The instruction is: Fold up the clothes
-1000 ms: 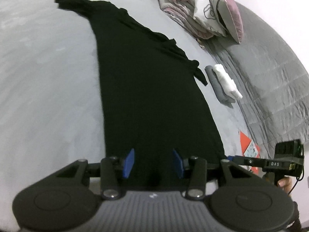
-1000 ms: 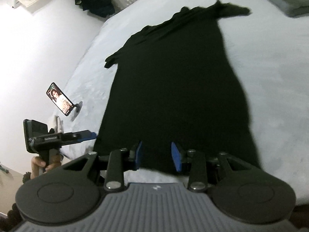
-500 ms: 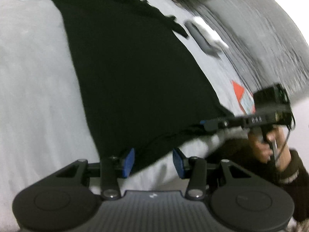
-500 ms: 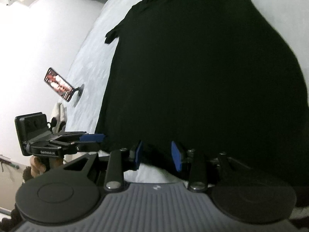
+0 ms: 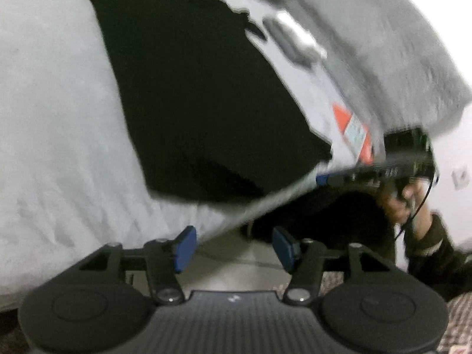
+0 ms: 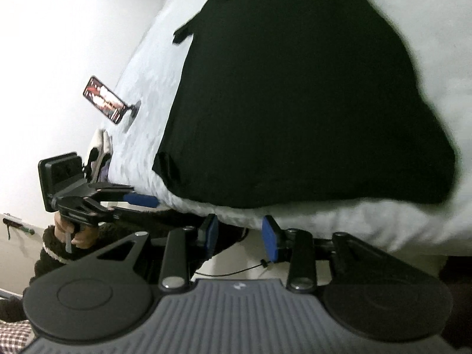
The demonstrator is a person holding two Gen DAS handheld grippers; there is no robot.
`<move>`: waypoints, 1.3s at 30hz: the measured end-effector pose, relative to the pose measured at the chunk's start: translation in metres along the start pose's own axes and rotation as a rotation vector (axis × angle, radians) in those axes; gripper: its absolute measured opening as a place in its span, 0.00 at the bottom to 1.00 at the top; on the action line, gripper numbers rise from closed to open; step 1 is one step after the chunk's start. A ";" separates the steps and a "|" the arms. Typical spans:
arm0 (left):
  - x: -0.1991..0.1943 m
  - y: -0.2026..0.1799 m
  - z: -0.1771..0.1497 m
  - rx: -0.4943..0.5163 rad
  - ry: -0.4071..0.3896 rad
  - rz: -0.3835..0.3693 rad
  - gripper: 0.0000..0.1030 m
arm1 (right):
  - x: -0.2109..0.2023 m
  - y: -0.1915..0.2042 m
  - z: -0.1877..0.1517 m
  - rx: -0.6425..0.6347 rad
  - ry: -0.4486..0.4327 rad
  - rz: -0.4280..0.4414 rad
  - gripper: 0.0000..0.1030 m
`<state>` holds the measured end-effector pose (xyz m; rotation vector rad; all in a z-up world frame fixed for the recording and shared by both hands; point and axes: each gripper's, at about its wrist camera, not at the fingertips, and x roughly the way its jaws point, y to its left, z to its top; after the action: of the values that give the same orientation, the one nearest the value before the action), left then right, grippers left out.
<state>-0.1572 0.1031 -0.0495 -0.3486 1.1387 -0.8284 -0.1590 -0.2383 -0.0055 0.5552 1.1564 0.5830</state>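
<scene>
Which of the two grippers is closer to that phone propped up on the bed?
Left. The left gripper is at the bed's edge just below the phone, jaws opening, empty. The right gripper is farther along that edge, below the black garment's hem.

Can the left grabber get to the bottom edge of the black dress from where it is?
Probably yes. The left gripper, jaws opening and empty, hangs just off the bed's edge, and the black dress's hem lies flat a little ahead on the cover with nothing between. It would need to move forward first.
</scene>
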 end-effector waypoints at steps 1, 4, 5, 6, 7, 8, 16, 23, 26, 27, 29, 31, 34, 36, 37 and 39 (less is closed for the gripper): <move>-0.004 0.003 0.002 -0.015 -0.033 -0.005 0.57 | -0.006 -0.001 0.000 0.001 -0.020 -0.014 0.38; -0.010 0.009 0.011 -0.055 -0.129 -0.005 0.57 | -0.023 -0.008 0.001 0.013 -0.074 -0.046 0.38; -0.010 0.009 0.015 -0.066 -0.149 0.001 0.57 | -0.027 -0.010 0.002 0.021 -0.092 -0.052 0.38; -0.009 0.010 0.020 -0.075 -0.164 0.007 0.57 | -0.031 -0.013 0.004 0.029 -0.111 -0.058 0.38; -0.006 0.010 0.025 -0.081 -0.170 0.012 0.57 | -0.035 -0.015 0.006 0.041 -0.136 -0.064 0.38; -0.002 0.009 0.030 -0.084 -0.170 0.018 0.57 | -0.039 -0.017 0.009 0.053 -0.162 -0.070 0.38; 0.035 0.000 0.037 -0.030 -0.057 0.062 0.55 | -0.046 -0.039 0.029 0.141 -0.276 -0.164 0.40; 0.025 0.001 0.008 0.044 0.112 0.070 0.56 | -0.044 -0.063 0.036 0.196 -0.276 -0.176 0.40; 0.021 0.001 -0.004 0.077 0.183 0.138 0.56 | -0.047 -0.071 0.042 0.208 -0.294 -0.187 0.40; 0.017 0.003 -0.006 0.075 0.179 0.148 0.56 | -0.047 -0.073 0.045 0.212 -0.300 -0.194 0.40; 0.004 0.008 -0.006 0.038 0.125 0.123 0.56 | -0.045 -0.078 0.050 0.220 -0.309 -0.209 0.40; -0.007 0.014 -0.004 -0.002 0.068 0.097 0.56 | -0.042 -0.081 0.054 0.216 -0.309 -0.227 0.40; -0.016 0.022 0.000 -0.050 0.013 0.090 0.56 | -0.035 -0.084 0.056 0.208 -0.304 -0.239 0.40; -0.020 0.026 0.003 -0.076 -0.018 0.091 0.56 | -0.033 -0.084 0.056 0.197 -0.305 -0.242 0.38; -0.020 0.027 0.006 -0.085 -0.031 0.092 0.56 | -0.032 -0.083 0.056 0.186 -0.305 -0.253 0.33; -0.020 0.027 0.012 -0.100 -0.061 0.090 0.56 | -0.031 -0.082 0.056 0.166 -0.303 -0.275 0.11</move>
<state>-0.1393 0.1334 -0.0487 -0.3997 1.1333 -0.6789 -0.1040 -0.3248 -0.0232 0.5908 0.9747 0.1593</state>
